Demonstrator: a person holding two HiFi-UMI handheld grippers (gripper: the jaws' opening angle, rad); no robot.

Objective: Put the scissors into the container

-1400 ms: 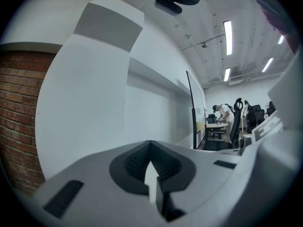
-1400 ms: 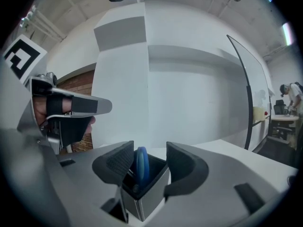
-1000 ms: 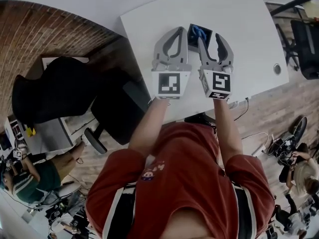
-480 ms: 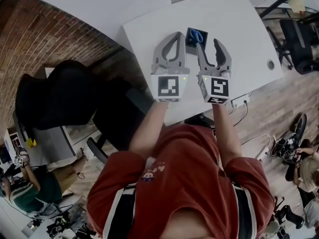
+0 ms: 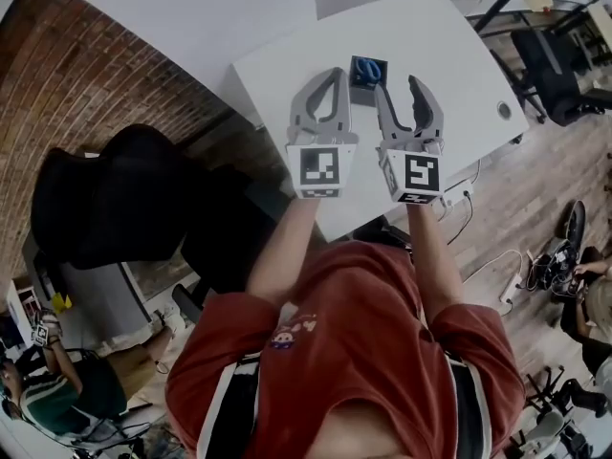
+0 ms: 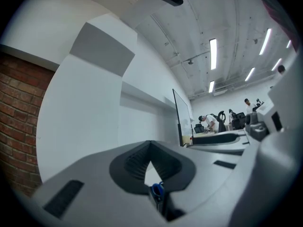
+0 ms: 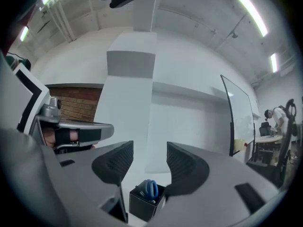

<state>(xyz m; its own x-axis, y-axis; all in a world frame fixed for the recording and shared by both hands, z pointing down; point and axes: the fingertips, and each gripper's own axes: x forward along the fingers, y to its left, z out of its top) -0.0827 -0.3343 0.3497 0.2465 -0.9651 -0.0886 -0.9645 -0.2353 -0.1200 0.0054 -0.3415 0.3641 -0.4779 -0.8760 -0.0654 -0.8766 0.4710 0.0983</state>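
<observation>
A small black container [image 5: 366,72] stands on the white table [image 5: 449,55], and the blue handles of the scissors [image 5: 365,67] stick up out of it. My left gripper [image 5: 337,74] hovers just left of the container with its jaws shut and empty. My right gripper [image 5: 398,89] sits just right of it, jaws open with nothing between them. In the right gripper view the container [image 7: 142,206] and scissors [image 7: 150,188] lie low between the open right gripper [image 7: 149,157]. In the left gripper view the shut left gripper [image 6: 150,146] hides all but a sliver of the blue scissors [image 6: 157,189].
A round cable hole [image 5: 504,110] is in the table near its right edge. A black office chair [image 5: 124,194] stands on the floor to the left, beside a brick wall [image 5: 86,75]. Cables and a power strip [image 5: 462,195] lie below the table's front edge.
Both grippers have drawn back a little from the container toward the person. The right gripper's finger no longer overlaps the container. The scissors stay inside it.
</observation>
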